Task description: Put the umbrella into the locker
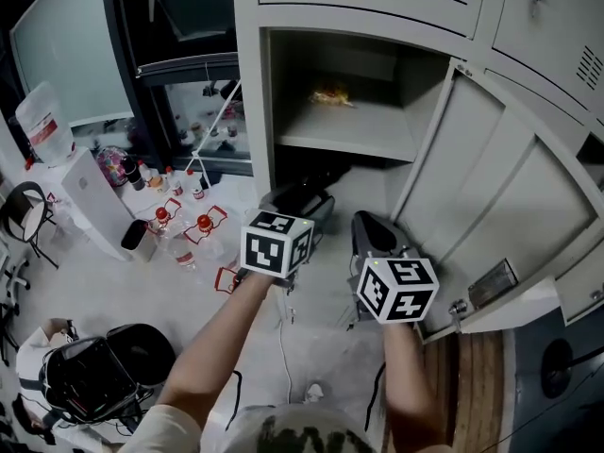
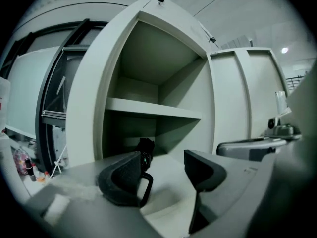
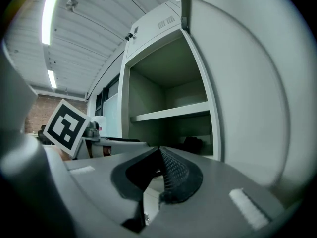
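The grey locker (image 1: 255, 111) stands open, with a shelf (image 1: 354, 130) across its middle. A black folded umbrella (image 2: 145, 148) lies in the compartment under that shelf, towards the back; in the right gripper view the umbrella (image 3: 193, 144) is a dark lump low inside. My left gripper (image 2: 163, 160) is open just in front of the compartment, and nothing sits between its pads. It is apart from the umbrella. My right gripper (image 3: 161, 155) is shut and empty, held beside the open door (image 1: 491, 206). In the head view the left gripper (image 1: 297, 206) and right gripper (image 1: 371, 234) hover at the locker's mouth.
A yellow wrapper (image 1: 332, 95) lies on the upper shelf. The door swings out to the right of my right hand. Left of the locker, several bottles (image 1: 184, 225) stand on the floor beside a white unit (image 1: 90, 201). A black bag (image 1: 94, 371) sits at the lower left.
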{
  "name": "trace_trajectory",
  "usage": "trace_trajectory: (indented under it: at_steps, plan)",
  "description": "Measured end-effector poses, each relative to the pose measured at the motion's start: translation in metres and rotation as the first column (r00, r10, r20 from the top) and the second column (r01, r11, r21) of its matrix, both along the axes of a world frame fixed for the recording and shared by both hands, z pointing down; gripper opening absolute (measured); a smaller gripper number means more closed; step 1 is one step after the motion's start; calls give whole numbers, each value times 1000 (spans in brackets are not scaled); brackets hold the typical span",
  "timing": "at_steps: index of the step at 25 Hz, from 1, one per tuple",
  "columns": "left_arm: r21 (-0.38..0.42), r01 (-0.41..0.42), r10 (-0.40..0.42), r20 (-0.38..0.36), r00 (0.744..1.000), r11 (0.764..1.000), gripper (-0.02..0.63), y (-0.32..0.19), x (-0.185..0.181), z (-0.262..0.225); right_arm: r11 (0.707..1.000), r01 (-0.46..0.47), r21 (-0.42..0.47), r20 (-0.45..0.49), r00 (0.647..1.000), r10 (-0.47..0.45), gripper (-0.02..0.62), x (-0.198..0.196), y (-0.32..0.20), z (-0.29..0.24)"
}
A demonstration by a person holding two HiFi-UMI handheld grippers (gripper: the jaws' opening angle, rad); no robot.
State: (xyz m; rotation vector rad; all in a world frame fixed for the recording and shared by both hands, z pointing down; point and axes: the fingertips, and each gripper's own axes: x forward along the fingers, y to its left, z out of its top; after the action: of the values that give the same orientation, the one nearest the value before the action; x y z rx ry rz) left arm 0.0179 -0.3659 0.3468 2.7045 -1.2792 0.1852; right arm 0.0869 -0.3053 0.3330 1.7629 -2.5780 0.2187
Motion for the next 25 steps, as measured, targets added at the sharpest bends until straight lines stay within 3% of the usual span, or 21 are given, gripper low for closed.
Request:
trace_trajectory:
  at_steps: [6,25]
  plan:
    - [20,-36,36,-1,999,999,268,30,-19,-10,998,-62,0,8,998,62,2,-3,21,-5]
    - [70,-65,62,41,997,995,64,92,-92,-9,989,-146,10,-84,986,146,-1,-30,72,-11]
